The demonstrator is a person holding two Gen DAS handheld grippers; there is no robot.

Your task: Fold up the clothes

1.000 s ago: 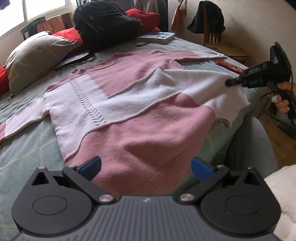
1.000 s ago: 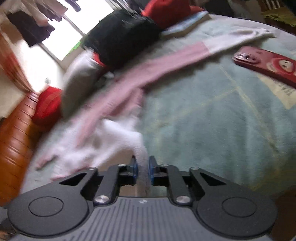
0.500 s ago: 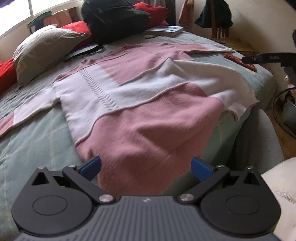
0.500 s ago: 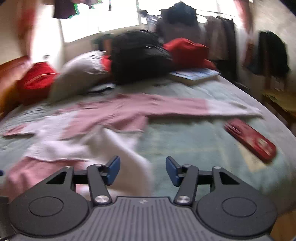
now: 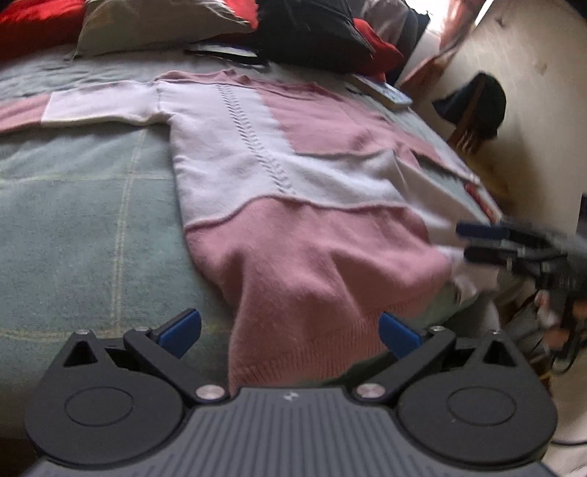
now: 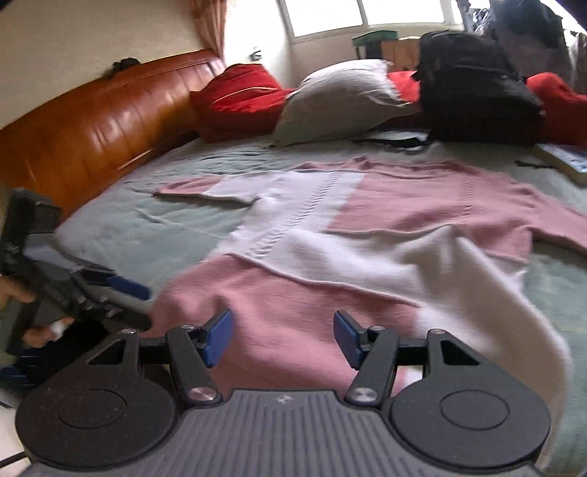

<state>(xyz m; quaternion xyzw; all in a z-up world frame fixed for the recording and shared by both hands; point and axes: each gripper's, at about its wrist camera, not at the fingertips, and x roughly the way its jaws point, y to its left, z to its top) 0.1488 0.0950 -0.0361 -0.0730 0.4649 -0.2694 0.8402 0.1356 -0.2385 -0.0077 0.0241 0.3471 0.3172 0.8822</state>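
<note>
Left wrist view: the sweater, pink and white blocks, is lying spread flat on the bed, neck toward the pillow and backpack, hem hanging over the near edge. Its long axis is running from the hem, straight ahead of the fingers, away toward the headboard end; one sleeve is stretching out to the left. The left gripper is hovering with its blue pads wide apart, empty, the pink hem corner sitting just ahead and between them. At the right edge the right gripper is showing side-on, blurred, beside the white hem corner; from here I cannot tell whether it is touching cloth. Right wrist view: the right gripper is looking up the sweater from the hem, fingers spread and holding nothing, the pink band directly under and ahead of them, the white corner draping to the right. The left gripper is appearing at the left, by the other hem corner, a hand gripping its handle. Headboard at far left, a book far right. Judgement: each gripper is nearest its own hem corner, so any fold taken from here would be running along the long axis, hem toward neck. The garment is lying unfolded.
</note>
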